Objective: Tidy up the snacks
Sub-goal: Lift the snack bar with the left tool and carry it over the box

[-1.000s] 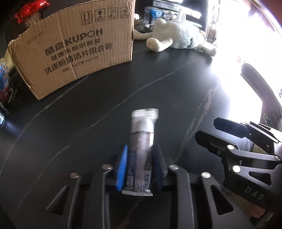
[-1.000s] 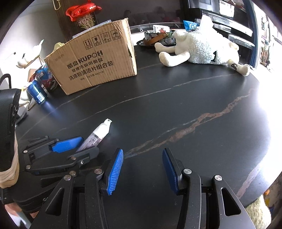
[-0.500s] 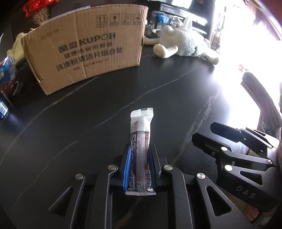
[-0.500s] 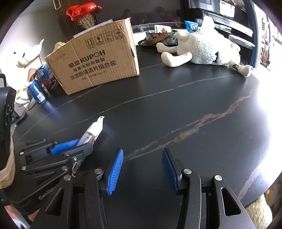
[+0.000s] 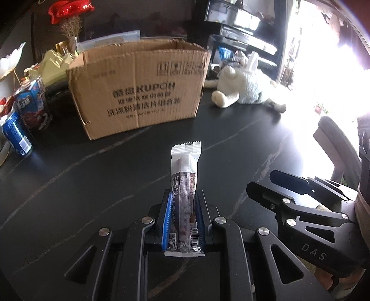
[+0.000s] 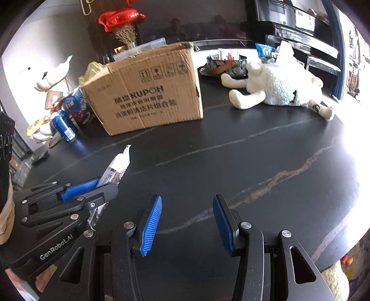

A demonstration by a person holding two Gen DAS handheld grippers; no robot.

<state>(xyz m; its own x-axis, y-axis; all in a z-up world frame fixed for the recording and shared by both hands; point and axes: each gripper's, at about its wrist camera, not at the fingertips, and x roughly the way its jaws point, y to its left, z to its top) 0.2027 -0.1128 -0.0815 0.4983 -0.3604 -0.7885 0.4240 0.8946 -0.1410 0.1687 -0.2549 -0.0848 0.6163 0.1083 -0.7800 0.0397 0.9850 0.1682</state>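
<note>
My left gripper (image 5: 183, 206) is shut on a silver and brown snack bar (image 5: 185, 185), held upright above the black table (image 5: 92, 180). The bar's white sealed end points toward an open cardboard box (image 5: 138, 85) ahead. In the right wrist view the left gripper (image 6: 101, 185) holds the snack bar (image 6: 116, 165) at the left, with the cardboard box (image 6: 148, 92) behind it. My right gripper (image 6: 187, 215) is open and empty above the table (image 6: 254, 162). It shows in the left wrist view (image 5: 286, 185) at the right.
A white plush lamb (image 6: 282, 88) lies right of the box, with a dark tray of items (image 6: 222, 67) behind it. Blue drink cans and cartons (image 6: 67, 115) stand left of the box. A red foil ornament (image 6: 120, 18) is behind. A chair (image 5: 335, 148) is at the table's right edge.
My left gripper has lifted and tilted up with the snack bar, so the box now sits lower and closer in its view. The right gripper has stayed open and nearly still.
</note>
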